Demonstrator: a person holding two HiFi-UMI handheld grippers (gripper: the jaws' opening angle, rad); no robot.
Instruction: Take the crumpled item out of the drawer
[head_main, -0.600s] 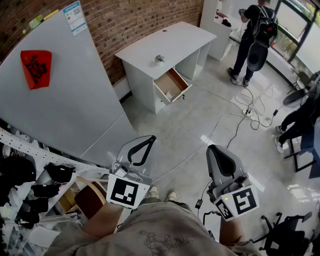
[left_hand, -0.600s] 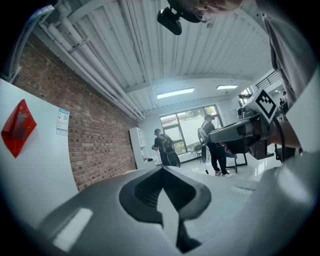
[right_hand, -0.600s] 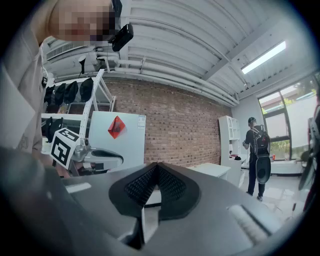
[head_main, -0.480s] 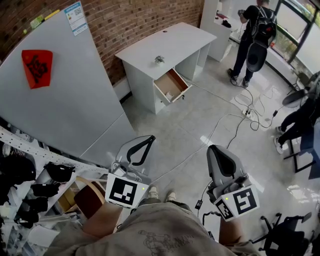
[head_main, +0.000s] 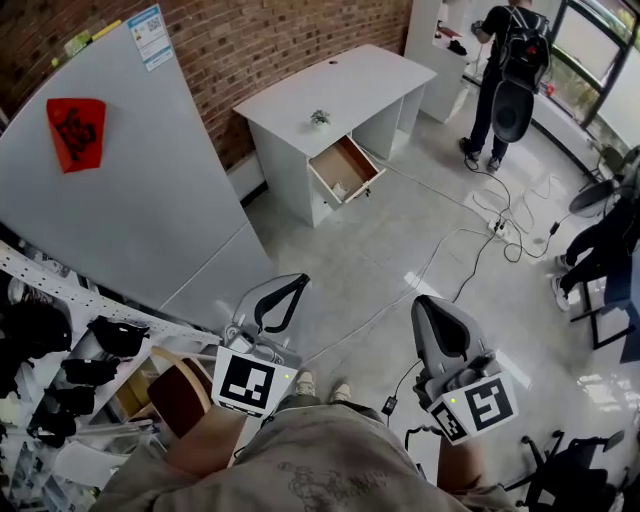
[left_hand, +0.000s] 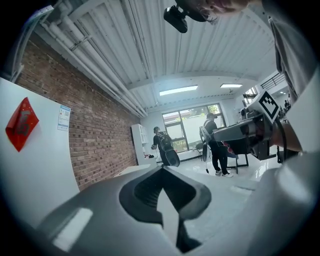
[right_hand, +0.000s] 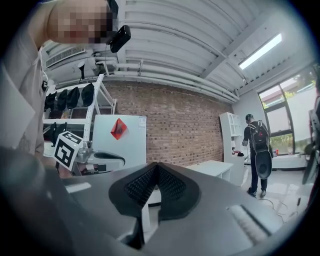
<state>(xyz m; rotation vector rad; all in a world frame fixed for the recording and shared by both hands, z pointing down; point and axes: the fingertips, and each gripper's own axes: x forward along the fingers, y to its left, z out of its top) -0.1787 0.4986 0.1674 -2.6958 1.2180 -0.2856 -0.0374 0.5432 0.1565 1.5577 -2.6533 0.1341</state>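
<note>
A white desk stands far ahead by the brick wall, and its wooden drawer is pulled open. A small pale crumpled item lies in the drawer's near end. My left gripper is held low at the left, far from the desk, with its jaws shut and nothing between them. It points into the room in the left gripper view. My right gripper hangs level with it at the right, also shut and empty. The right gripper view faces the brick wall and desk.
A small greyish object sits on the desk top. A large grey panel leans at the left, beside a rack of dark gear. Cables trail over the floor. A person with a backpack stands at the back right.
The head view has shifted slightly. Both grippers stay shut and in much the same place.
</note>
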